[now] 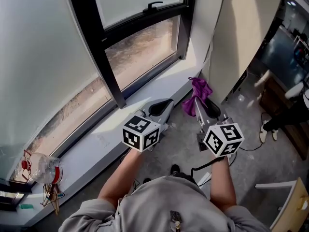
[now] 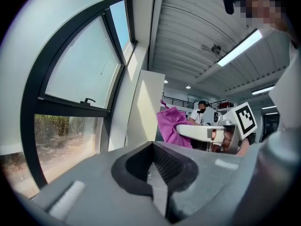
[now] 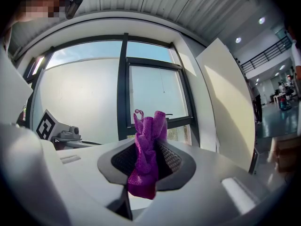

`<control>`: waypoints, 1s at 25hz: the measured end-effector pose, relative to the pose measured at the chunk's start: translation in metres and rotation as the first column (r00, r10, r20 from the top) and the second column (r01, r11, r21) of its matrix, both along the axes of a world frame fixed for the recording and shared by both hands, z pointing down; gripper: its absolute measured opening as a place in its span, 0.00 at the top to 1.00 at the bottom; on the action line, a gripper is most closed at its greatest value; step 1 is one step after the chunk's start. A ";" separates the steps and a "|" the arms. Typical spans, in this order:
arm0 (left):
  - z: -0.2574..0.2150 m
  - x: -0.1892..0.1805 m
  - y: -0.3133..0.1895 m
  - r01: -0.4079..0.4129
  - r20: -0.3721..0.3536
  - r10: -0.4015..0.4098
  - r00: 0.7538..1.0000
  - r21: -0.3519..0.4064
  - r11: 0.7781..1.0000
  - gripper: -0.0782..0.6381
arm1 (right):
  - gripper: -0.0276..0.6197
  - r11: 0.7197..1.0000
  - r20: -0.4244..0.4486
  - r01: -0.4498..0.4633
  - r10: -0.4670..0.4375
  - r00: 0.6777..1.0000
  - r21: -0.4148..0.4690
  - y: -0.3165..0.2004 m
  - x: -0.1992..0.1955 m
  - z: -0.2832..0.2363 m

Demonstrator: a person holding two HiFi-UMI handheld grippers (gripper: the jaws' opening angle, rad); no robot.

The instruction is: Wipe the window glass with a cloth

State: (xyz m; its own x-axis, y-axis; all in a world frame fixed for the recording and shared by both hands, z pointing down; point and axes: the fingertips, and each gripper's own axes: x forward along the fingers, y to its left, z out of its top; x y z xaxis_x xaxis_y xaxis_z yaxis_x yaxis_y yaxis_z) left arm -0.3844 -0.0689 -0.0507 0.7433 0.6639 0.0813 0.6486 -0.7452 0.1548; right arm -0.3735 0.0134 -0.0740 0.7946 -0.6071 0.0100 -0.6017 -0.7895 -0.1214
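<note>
Facing window glass (image 1: 137, 4), black-framed, above pale sill (image 1: 145, 100). Left gripper (image 1: 161, 108) low by the sill edge, clenched on nothing. Right gripper (image 1: 199, 102) just beside it, clamped on bunched purple cloth (image 1: 198, 92), apart from the pane. Step judged: bringing cloth to glass, wiping not begun. Next: lift right gripper, press cloth against pane, sweep across.

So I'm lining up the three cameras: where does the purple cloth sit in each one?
Head view: purple cloth right of centre, held by the right hand-held gripper.
Left gripper view: cloth centre right, beyond the jaws.
Right gripper view: cloth lower centre, clamped between the jaws.
Shared landmark: the black window frame.
</note>
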 end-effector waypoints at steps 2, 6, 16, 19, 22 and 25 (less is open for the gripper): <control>0.000 0.008 0.012 0.019 -0.001 -0.019 1.000 0.007 1.000 0.89 | 0.78 1.000 0.000 0.019 -0.019 1.000 0.007 0.012 0.010 0.001; 0.004 0.027 0.034 0.067 0.013 -0.068 0.998 0.034 0.997 0.89 | 0.78 0.998 0.011 0.062 -0.063 0.998 0.028 0.039 0.035 0.006; 0.023 0.073 0.043 0.165 0.083 -0.175 0.981 0.113 0.980 0.89 | 0.78 0.989 0.100 0.105 -0.116 0.988 0.106 0.069 0.109 0.033; 0.033 0.091 0.038 0.174 0.094 -0.185 0.978 0.110 0.979 0.89 | 0.78 0.988 0.115 0.120 -0.131 0.985 0.098 0.064 0.129 0.043; 0.043 0.116 0.035 0.177 0.101 -0.186 0.977 0.091 0.980 0.89 | 0.78 0.988 0.126 0.134 -0.143 0.982 0.075 0.055 0.155 0.053; 0.053 0.152 0.024 0.191 0.098 -0.198 0.975 0.073 0.979 0.89 | 0.78 0.988 0.130 0.151 -0.156 0.979 0.043 0.040 0.190 0.059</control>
State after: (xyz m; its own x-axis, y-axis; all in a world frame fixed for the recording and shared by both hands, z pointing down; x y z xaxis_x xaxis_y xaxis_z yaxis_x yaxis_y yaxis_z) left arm -0.2328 -0.0454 0.0018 0.8429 0.4986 0.2024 0.4732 -0.8658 0.1626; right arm -0.1833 0.0535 -0.0150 0.6848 -0.7234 0.0874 -0.6922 -0.6833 -0.2323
